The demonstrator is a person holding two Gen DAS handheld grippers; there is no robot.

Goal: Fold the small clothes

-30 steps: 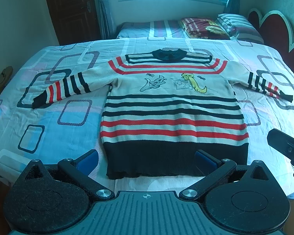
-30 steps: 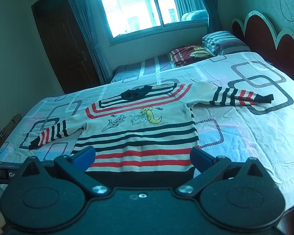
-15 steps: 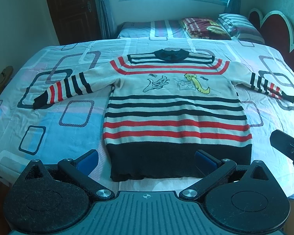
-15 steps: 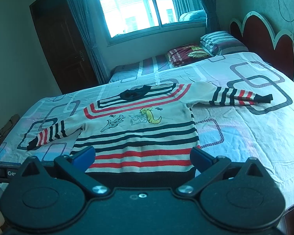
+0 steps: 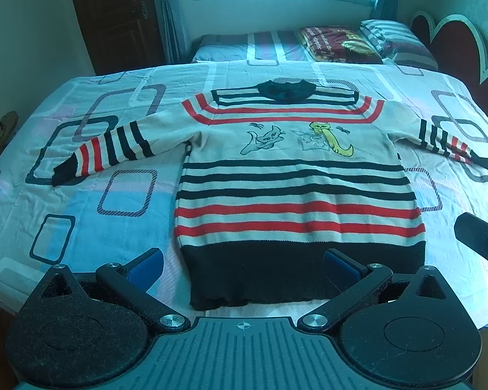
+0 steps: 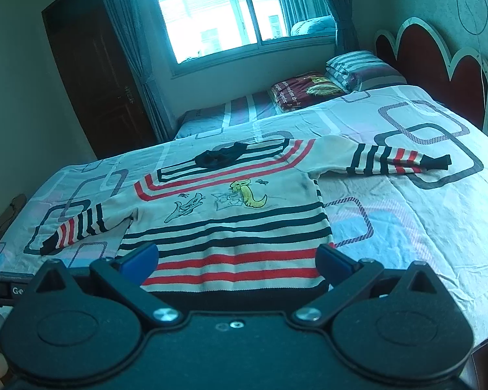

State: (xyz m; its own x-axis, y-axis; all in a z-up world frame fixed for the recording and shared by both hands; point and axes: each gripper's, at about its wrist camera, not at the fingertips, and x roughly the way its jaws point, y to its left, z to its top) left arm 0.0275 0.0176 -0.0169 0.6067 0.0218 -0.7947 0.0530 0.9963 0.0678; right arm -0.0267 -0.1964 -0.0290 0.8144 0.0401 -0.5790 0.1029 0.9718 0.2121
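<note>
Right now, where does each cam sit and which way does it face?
Left wrist: on the left gripper, at the bed's foot, facing the sweater square-on; open fingers and part of the right gripper show.
Right wrist: on the right gripper, angled across the sweater toward the window; open fingers show.
Shared: sweater, bed, pillows, headboard.
</note>
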